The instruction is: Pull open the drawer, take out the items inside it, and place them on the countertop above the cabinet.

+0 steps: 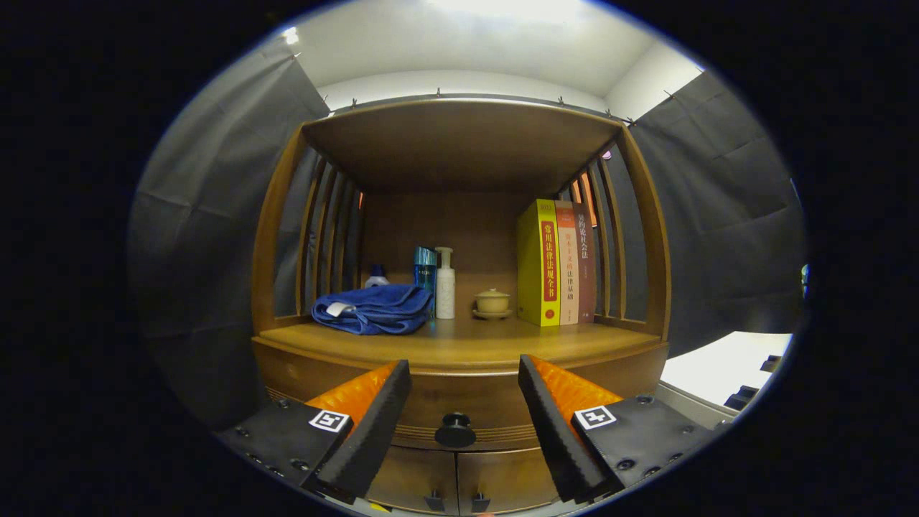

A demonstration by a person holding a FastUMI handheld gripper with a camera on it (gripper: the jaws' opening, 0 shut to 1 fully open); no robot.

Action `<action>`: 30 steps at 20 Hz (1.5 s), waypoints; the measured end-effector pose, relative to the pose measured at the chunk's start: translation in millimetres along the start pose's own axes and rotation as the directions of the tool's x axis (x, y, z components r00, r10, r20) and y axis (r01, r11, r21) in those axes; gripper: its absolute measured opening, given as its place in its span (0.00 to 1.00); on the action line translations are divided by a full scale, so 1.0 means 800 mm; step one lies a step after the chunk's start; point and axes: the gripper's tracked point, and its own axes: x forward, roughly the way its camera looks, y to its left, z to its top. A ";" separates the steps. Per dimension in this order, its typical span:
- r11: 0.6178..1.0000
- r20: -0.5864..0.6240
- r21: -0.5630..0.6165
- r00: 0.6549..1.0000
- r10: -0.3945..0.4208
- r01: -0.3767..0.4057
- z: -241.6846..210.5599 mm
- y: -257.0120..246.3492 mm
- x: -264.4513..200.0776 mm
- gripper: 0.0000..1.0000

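The gripper has its jaws spread wide, holding nothing. Its left finger and right finger flank the black round drawer knob, which sits between them, untouched by either. The drawer is closed, its wooden front flush under the countertop.

Beyond the fingers, on the countertop inside the slatted wooden cabinet: above the left finger lies a folded blue towel, with a small bottle behind it. Next come a blue bottle and a white pump bottle, side by side. Over the gap stands a small lidded yellow cup on a saucer. Above the right finger, three upright books stand together. Below the knob are two cabinet doors, closed.
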 end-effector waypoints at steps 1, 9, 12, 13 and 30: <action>1.000 -0.018 -0.001 1.000 0.006 -0.007 -0.016 0.005 0.003 0.98; 0.998 -0.150 0.060 0.989 0.016 -0.007 -0.110 -0.009 0.029 0.93; 0.998 -0.156 0.064 0.987 0.029 -0.019 -0.113 -0.001 0.035 0.84; 0.999 -0.156 0.046 0.987 0.029 -0.022 -0.112 0.002 0.037 0.80; 0.995 -0.246 0.099 0.969 0.021 0.003 -0.114 0.010 -0.002 0.43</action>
